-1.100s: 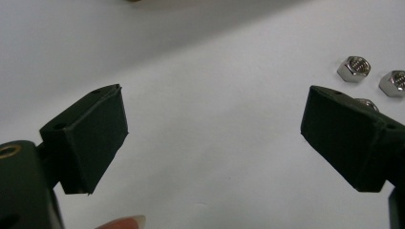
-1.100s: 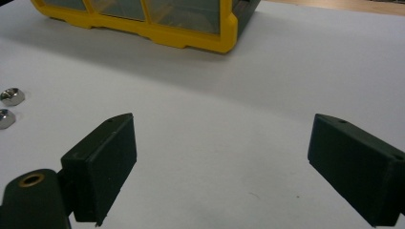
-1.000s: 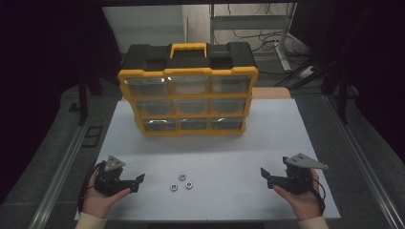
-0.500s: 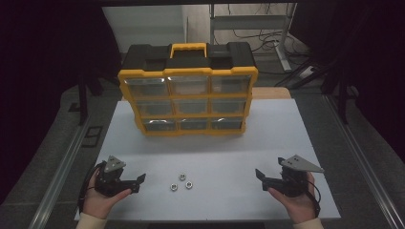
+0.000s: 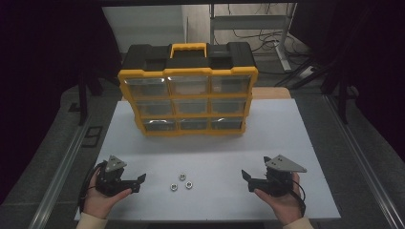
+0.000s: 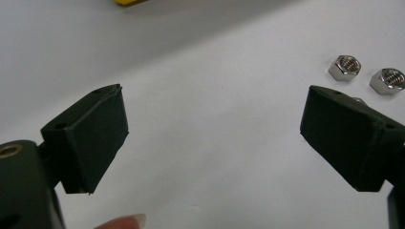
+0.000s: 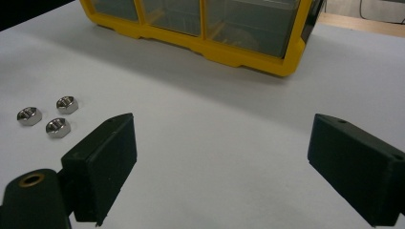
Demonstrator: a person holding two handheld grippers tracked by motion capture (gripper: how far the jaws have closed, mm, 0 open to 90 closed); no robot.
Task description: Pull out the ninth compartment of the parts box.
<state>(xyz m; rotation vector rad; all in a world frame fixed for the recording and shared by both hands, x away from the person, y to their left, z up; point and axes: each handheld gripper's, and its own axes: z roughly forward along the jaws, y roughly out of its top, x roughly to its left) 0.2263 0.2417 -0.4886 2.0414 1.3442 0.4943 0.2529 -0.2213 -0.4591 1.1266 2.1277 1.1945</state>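
Three small steel hex nuts [image 5: 182, 182] lie close together on the white table top [image 5: 286, 133], near its front edge. My left gripper [image 5: 138, 183] rests just left of them, jaws open and pointing right toward them. In the left gripper view the left gripper [image 6: 215, 133] holds nothing; two nuts [image 6: 345, 67] sit beyond its right jaw, and a third peeks out behind that jaw. My right gripper [image 5: 247, 181] sits to the right of the nuts, open and pointing left. In the right gripper view the right gripper [image 7: 222, 157] is empty, with the nuts [image 7: 58, 127] at the far left.
A yellow and black drawer organizer [image 5: 188, 102] with clear drawer fronts stands upright at the back middle of the table; its lower row appears as organizer [image 7: 239, 52] ahead of the right gripper. Metal rails [image 5: 62, 167] run along both table sides.
My right gripper has slid a little to the left, toward the nuts. The left gripper and the nuts have stayed where they were.
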